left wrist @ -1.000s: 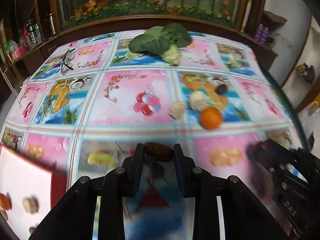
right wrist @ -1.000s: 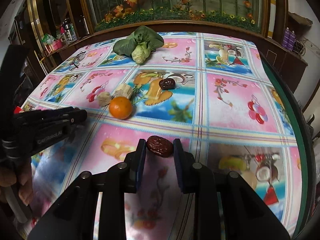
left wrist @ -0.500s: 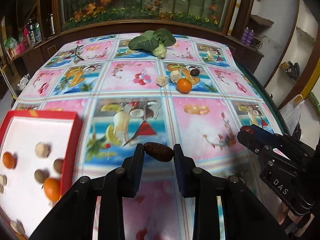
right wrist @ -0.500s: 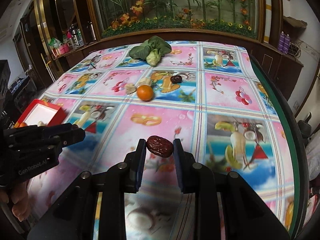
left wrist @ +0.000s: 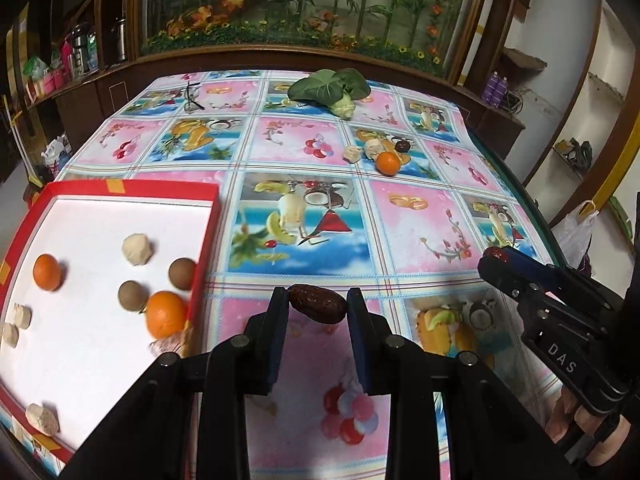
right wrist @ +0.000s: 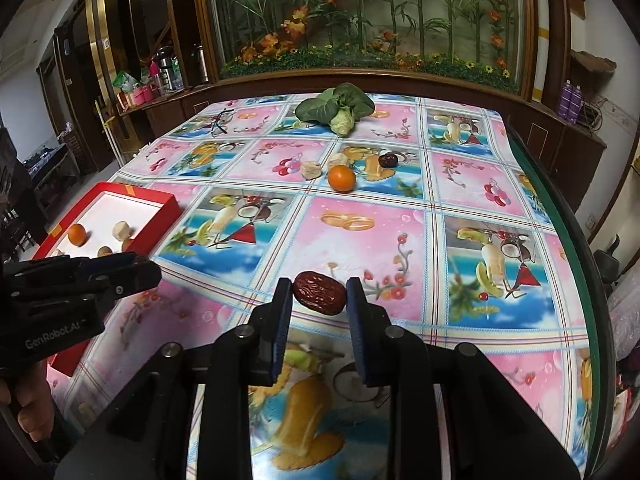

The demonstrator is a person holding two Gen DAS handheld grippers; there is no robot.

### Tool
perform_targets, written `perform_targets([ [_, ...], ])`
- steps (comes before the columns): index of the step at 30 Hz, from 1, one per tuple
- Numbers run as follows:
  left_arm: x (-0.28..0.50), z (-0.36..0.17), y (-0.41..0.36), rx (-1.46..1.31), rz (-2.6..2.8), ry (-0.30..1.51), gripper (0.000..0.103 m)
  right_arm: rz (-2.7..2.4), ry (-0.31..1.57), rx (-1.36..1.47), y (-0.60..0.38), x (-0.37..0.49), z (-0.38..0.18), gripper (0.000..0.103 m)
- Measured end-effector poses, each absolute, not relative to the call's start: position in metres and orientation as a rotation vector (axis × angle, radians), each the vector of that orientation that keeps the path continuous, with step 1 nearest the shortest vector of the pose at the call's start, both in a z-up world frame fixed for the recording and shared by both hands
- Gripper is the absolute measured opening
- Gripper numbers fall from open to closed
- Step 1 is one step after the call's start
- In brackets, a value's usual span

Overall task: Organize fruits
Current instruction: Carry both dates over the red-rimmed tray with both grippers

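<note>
My left gripper is shut on a dark brown date, held above the patterned tablecloth just right of the red tray. The white-lined tray holds two oranges, two brown round fruits and several pale lumps. My right gripper is shut on a red-brown date over the table's near middle. Far back on the cloth lie an orange, a dark round fruit and two pale lumps. Each gripper also shows in the other's view: the right gripper and the left gripper.
A leafy green vegetable lies at the far end of the table, with a pair of glasses to its left. The table's green edge runs down the right side. Wooden cabinets and a planted glass case stand behind.
Both grippers have drawn back toward the near end of the table with their dates still held. The red tray has come into view at the left of both views.
</note>
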State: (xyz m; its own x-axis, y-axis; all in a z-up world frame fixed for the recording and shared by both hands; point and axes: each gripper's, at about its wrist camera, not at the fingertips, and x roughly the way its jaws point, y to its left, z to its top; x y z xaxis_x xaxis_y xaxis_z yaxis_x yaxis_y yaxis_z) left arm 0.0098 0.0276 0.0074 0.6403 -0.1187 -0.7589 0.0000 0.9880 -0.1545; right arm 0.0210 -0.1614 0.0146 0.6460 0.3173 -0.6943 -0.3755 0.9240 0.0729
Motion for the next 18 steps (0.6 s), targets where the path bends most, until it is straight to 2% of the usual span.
perform_targets([
  [18, -0.01, 0.011, 0.028, -0.137, -0.078, 0.853, 0.029, 0.407, 0.752, -0.094, -0.15, -0.004, 0.024, 0.029],
])
